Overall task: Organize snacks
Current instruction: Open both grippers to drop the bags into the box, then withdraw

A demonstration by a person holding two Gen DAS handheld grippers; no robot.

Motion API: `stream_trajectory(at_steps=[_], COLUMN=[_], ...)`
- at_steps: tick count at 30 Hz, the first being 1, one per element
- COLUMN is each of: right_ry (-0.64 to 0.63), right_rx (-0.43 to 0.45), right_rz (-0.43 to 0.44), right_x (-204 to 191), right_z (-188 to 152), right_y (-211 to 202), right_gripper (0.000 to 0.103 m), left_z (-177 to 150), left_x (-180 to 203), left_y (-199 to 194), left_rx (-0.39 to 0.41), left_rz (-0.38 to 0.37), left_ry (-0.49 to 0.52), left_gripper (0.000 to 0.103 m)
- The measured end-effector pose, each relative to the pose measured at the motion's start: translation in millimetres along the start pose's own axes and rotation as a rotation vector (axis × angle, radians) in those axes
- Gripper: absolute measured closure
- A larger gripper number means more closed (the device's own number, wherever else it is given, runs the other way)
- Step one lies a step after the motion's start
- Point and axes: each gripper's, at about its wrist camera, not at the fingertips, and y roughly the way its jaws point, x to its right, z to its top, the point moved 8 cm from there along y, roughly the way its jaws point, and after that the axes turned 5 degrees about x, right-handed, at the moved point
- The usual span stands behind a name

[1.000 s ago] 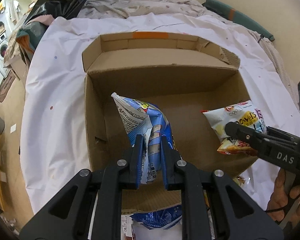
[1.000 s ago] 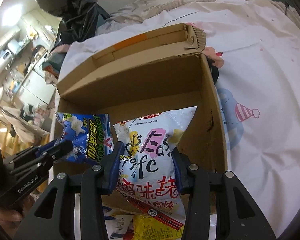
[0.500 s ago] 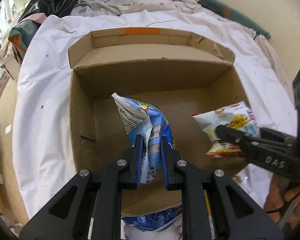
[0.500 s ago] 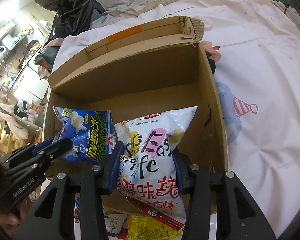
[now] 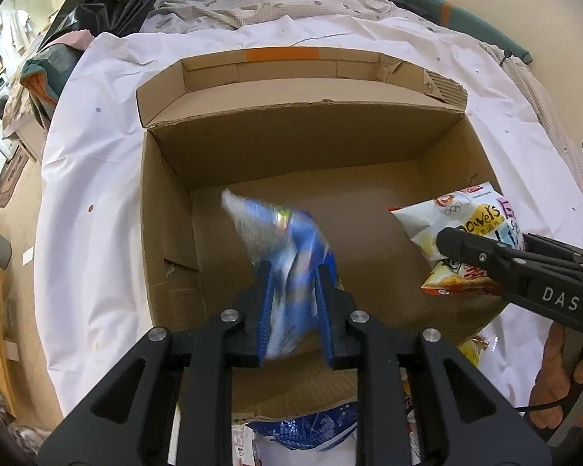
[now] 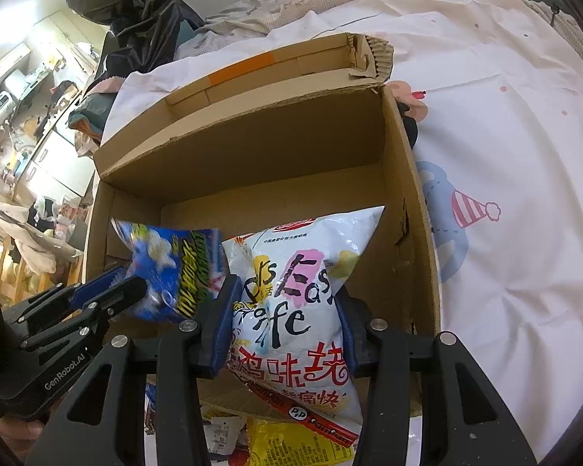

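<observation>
Left claw (image 5: 293, 303) is opening, its jaws loosening around the blurred blue snack bag (image 5: 287, 256) still between them, above the open cardboard box (image 5: 167, 209) on the bed. Right claw (image 6: 285, 322) stays clamped on the white chip bag (image 6: 291, 291) over the box's right side.

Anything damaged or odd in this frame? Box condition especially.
The cardboard box is worn: its far right flap corner is crushed and frayed, and the left inner wall has a torn notch. The blue snack bag is motion-blurred between the left gripper's opening jaws.
</observation>
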Motion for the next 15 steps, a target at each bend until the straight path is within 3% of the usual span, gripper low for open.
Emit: stream_trajectory(at_steps=[1,3,5,8,9,15], right_ry=[0.006,0.017,0.022,0.044,0.047,0.049], right_rx=[0.003,0.010,0.025,0.062,0.077,0.080], right_rz=[0.003,0.013,0.019,0.036,0.037,0.033], right_x=[1,1,1,1,1,1], right_z=[1,2,4,9,10,13], right_y=[0,-1,-4,-10,-13,-13], right_gripper=[0.055,0.054,0.052,0.024,0.019,0.018], left_z=[0,0,2,5,6,6], left_x=[0,0,-1,-3,-4,-4], left_y=[0,-1,-6,-12,-14,-17], left_rx=[-0.002,-0.002,0.018,0.037,0.045,0.047], left_rz=[0.001,0.008,0.015,0.027,0.028,0.014], left_ry=[0.002,0.003,-0.004,-0.011,-0.016,-0.028], left_gripper=[0.080,0.057,0.046,0.023,0.020,0.020])
